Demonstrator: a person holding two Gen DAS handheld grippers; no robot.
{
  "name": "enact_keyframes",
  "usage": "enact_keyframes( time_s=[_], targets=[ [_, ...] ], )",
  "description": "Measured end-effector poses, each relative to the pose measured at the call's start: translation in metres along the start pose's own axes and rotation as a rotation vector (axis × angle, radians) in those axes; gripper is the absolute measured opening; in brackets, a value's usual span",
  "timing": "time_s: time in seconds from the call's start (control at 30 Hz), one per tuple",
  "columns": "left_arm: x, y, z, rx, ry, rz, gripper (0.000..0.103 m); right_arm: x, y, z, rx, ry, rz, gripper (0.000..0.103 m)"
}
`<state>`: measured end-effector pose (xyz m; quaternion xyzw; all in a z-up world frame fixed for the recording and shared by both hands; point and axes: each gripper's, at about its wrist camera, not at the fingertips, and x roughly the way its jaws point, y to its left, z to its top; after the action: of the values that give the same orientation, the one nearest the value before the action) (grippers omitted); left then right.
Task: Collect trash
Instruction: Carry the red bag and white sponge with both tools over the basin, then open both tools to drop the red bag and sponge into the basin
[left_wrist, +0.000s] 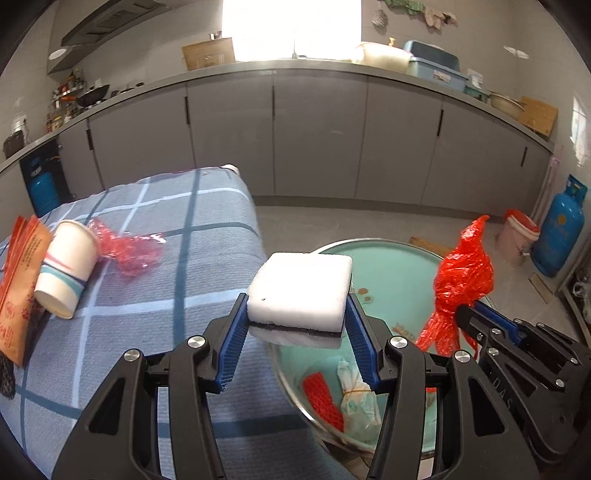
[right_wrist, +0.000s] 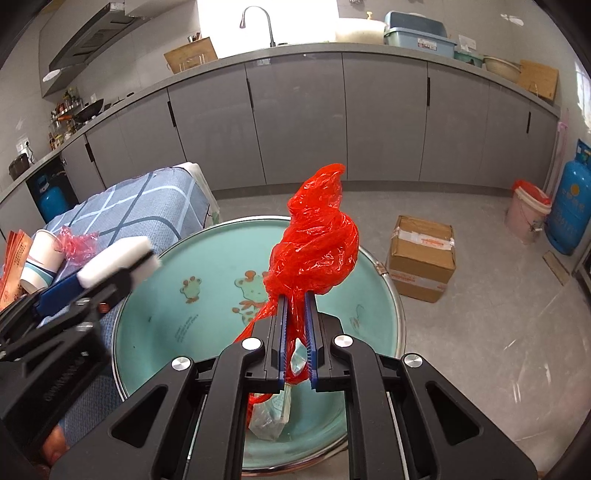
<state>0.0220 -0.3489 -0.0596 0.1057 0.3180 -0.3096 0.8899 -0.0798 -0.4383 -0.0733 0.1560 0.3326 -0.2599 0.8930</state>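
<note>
- While the left gripper (left_wrist: 297, 306) clamps a white sponge (left_wrist: 300, 295) between its blue fingers (left_wrist: 236, 343), it holds that sponge over the near rim of the teal basin (left_wrist: 399, 266), right at the edge of the bed.
- Seen from the left wrist, the sponge has a thin dark layer through its middle (the right wrist view shows it only from the side, as a white block (right_wrist: 118, 262) pinched in the other tool).
- With its jaws narrowed to a slit, the right gripper (right_wrist: 295, 299) is closed on a crumpled red plastic bag (right_wrist: 317, 251), which stands up above the fingertips over the basin (right_wrist: 166, 325).
- Only the left wrist view shows the basin floor nearest the person: a red mesh scrap (left_wrist: 323, 402) and a pale crumpled wrapper (left_wrist: 358, 398) lie in it, side by side.
- From the right wrist, that wrapper (right_wrist: 269, 417) is partly hidden behind the fingers, but cartoon prints on the basin show clearly.
- On the blue checked bedcover (left_wrist: 192, 236), a paper cup (left_wrist: 66, 267) lies on its side, touching an orange packet (left_wrist: 18, 288) on one side and a pink plastic wrap (left_wrist: 127, 249) on the other.
- Only the right wrist view shows a taped cardboard box (right_wrist: 421, 258) on the floor beyond the basin.
- Both views show a blue gas cylinder (right_wrist: 570, 199) beside a pink bucket (right_wrist: 526, 214) (against the far wall).
</note>
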Motion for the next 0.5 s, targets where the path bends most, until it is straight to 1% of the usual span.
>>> enact_keyframes(
  time_s=[0.03,0.1,0.13,0.17,0.2,0.23,0.33,0.5],
  targets=[
    [0.003,-0.002,0.000,0.006,0.006,-0.008,0.053,0.001,-0.001,-0.001,-0.002,0.008,0.003,0.011],
    [0.009,-0.004,-0.002,0.018,0.028,-0.043,0.059,0.006,-0.001,-0.002,-0.010,0.037,0.012,0.012],
    [0.011,-0.004,-0.003,0.021,0.033,-0.044,0.065,0.008,0.001,-0.003,-0.017,0.052,0.013,0.018],
    [0.011,-0.002,-0.004,0.008,0.039,-0.047,0.076,0.009,0.001,-0.004,-0.023,0.061,0.005,0.032],
    [0.010,0.000,-0.004,-0.008,0.035,-0.049,0.078,0.009,0.001,-0.005,-0.027,0.064,-0.012,0.038],
    [0.009,0.003,-0.004,-0.023,0.030,-0.050,0.079,0.009,0.000,-0.005,-0.027,0.062,-0.012,0.041],
    [0.007,0.010,-0.006,-0.035,0.033,-0.020,0.081,0.006,-0.003,-0.005,-0.014,0.045,-0.014,0.042],
    [-0.006,0.026,-0.011,-0.065,0.004,0.033,0.081,0.000,-0.010,-0.004,0.023,0.017,-0.046,0.043]
  ],
)
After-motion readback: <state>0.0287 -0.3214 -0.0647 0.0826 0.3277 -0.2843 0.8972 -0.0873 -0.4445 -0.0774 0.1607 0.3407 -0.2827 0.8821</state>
